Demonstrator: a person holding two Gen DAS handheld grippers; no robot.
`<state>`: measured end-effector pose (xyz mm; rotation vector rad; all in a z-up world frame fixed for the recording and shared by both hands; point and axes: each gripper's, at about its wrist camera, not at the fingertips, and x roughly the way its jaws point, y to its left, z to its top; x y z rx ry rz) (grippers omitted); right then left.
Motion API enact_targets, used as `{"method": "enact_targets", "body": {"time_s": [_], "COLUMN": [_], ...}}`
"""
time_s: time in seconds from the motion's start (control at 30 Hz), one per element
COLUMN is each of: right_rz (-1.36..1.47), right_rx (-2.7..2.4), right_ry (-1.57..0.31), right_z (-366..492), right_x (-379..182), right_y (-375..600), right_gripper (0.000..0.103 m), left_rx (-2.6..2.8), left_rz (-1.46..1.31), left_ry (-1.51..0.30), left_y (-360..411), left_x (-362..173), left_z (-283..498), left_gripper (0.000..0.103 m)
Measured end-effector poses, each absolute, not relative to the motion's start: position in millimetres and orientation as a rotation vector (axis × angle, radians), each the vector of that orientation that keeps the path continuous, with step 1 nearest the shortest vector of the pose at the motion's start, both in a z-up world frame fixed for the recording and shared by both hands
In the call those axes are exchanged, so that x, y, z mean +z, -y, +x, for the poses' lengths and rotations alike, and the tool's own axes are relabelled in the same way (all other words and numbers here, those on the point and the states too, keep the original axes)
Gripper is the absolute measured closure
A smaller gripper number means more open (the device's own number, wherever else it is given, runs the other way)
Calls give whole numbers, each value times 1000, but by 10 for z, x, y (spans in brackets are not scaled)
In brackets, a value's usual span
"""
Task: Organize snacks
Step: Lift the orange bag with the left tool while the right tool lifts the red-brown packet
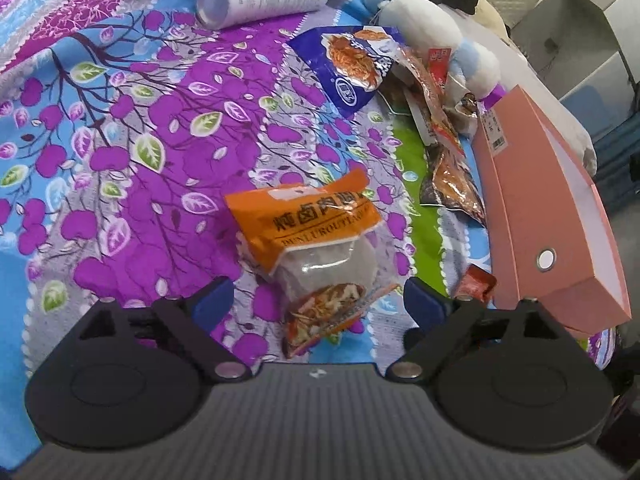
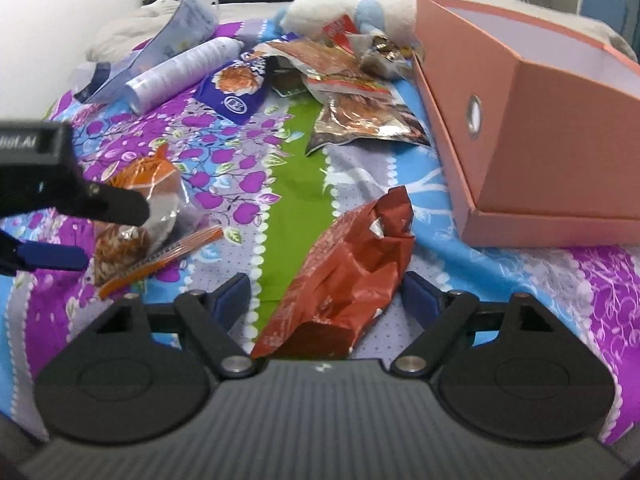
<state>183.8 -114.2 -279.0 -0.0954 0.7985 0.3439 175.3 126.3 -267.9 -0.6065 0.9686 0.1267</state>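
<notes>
Left gripper (image 1: 318, 300) is hanging over the floral bedsheet (image 1: 120, 140) with its jaws spread wide; the blue fingertips (image 1: 214, 300) are sitting either side of the orange bun packet (image 1: 312, 236) without touching it. The packet is lying on the sheet, orange printed end far, clear end with the food picture near, reaching into the gap between the jaws.

Right gripper (image 2: 324, 296) is likewise spread wide, straddling the crumpled red snack bag (image 2: 344, 280). The bag is lying on the sheet across the green stripe, its near end running under the gripper body; whether either pad is touching it, cannot tell.

The pink box (image 2: 540, 128) is sitting open at far right in the right wrist view, tilted, with a round metal-rimmed hole in its near wall. Just left of the box a heap of snacks is lying: brown foil packets (image 2: 368, 116) and, further left, a blue-purple noodle packet (image 2: 236, 92). A white-and-blue plush toy (image 2: 352, 8) is lying at the far side of the heap, touching it. A white cylindrical bottle (image 2: 180, 72) is lying on its side at far left, a clear plastic pouch (image 2: 188, 24) beside it.

In the right wrist view the left gripper is showing at the left edge, beside the bun packet.
</notes>
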Motion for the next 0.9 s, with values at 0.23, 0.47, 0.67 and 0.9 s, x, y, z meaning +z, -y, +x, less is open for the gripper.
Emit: {"method": "enact_targets", "body": {"time_s": [0.23,0.47,0.67,0.9], "right_rz": [-141,-153,-152,-143], "right_rx": [382,411,427,416], "right_ry": [-792,-781,-779,-770], "right_z": [1885,1863,1860,1864], "right_x": [-2710,-2693,-2688,-2661], "right_y": [1149,1186,1208,1264], "right_gripper": [46,50,50,50], "left_rx": [158,275,307,299], "left_rz": [-599,-558,-497,-408], "left_ry": [-987,-1021,-1015,-1018], "left_y": [-1184,-1119,-1019,-960], "left_x": [-2655,-2718,-2743,-2764], "left_z": [1924,2126,2270,2312], "left_gripper": [8,8,9,15]}}
